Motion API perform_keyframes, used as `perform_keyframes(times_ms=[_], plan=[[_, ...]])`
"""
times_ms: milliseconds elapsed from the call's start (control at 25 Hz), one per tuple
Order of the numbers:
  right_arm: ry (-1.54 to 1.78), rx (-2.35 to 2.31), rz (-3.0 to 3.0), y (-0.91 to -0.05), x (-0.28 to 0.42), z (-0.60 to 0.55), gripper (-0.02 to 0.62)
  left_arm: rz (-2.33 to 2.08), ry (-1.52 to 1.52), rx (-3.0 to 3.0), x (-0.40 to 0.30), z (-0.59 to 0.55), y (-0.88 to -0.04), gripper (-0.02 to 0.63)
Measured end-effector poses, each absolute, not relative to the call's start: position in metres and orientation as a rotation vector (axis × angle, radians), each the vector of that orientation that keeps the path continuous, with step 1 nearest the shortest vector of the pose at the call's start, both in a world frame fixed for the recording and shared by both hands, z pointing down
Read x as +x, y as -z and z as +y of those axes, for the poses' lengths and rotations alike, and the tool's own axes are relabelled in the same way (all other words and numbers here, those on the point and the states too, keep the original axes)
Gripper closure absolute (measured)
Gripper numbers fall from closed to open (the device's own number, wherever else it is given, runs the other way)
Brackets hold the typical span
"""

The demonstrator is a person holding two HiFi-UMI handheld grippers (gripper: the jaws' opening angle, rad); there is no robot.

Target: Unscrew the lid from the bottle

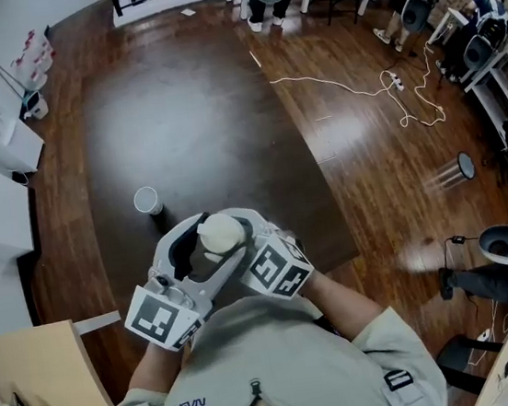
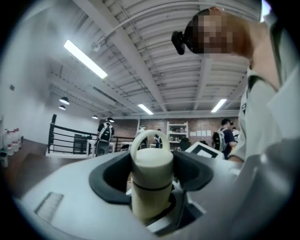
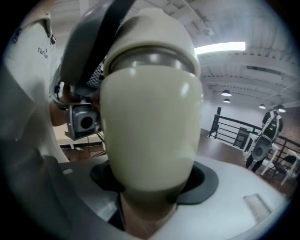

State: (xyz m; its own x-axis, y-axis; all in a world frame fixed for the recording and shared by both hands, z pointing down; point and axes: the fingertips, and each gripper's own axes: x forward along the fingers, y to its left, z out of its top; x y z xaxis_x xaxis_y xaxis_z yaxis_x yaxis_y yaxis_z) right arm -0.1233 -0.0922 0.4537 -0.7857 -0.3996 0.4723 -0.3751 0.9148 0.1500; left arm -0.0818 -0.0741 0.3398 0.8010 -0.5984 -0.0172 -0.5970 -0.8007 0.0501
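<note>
While both grippers are raised close before the person's chest, the cream bottle [image 1: 222, 233] sits between them, lifted off the tabletop [image 1: 187, 113]. Here the left gripper [image 2: 152, 185] has its jaws closed round the lid [image 2: 151, 161], with the dark pads [image 2: 108, 176] pressing its two sides. The loop handle [image 2: 149, 131] of the lid rises just past those jaws, and the dark seam where lid meets body lies level with the pads. Meanwhile the right gripper [image 3: 152, 190] clamps the bottle's body, which fills the space between its jaws and leans back toward its camera, the lower end seated between its own dark pads. From that side a metal band [image 3: 150, 58] shows under the lid, and a jaw of the left gripper crosses the lid above it. Seen from the head, the two grippers meet the bottle from opposite sides, their marker cubes [image 1: 162, 316] nearest the person. A cup [image 1: 147, 200] stands on the tabletop beyond the left gripper, well apart from it.
</note>
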Motion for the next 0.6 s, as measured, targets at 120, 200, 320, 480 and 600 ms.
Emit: perform_keyframes(times_ms=[120,200,320,480,600], plan=[[0.073,0.647,-2.58,-0.453,-0.125,-0.097,0.295,-1.071,0.032,2.906,-0.082,-0.074,-0.341,0.313],[0.075,0.651,-2.585,-0.453,-0.127,-0.096,0.295,-1.089,0.027,2.901,-0.084,-0.074,-0.34,0.313],[0.082,0.643,-2.569,-0.456,-0.129,-0.096,0.295,-1.113,0.052,2.892,-0.089,-0.074,-0.333,0.313],[0.067,0.651,-2.554,-0.463,-0.127,-0.097,0.295,-1.127,0.094,2.899,-0.093,-0.073,-0.321,0.313],[0.051,0.671,-2.561,-0.468,-0.124,-0.1,0.295,-1.152,0.109,2.897,-0.101,-0.074,-0.317,0.313]])
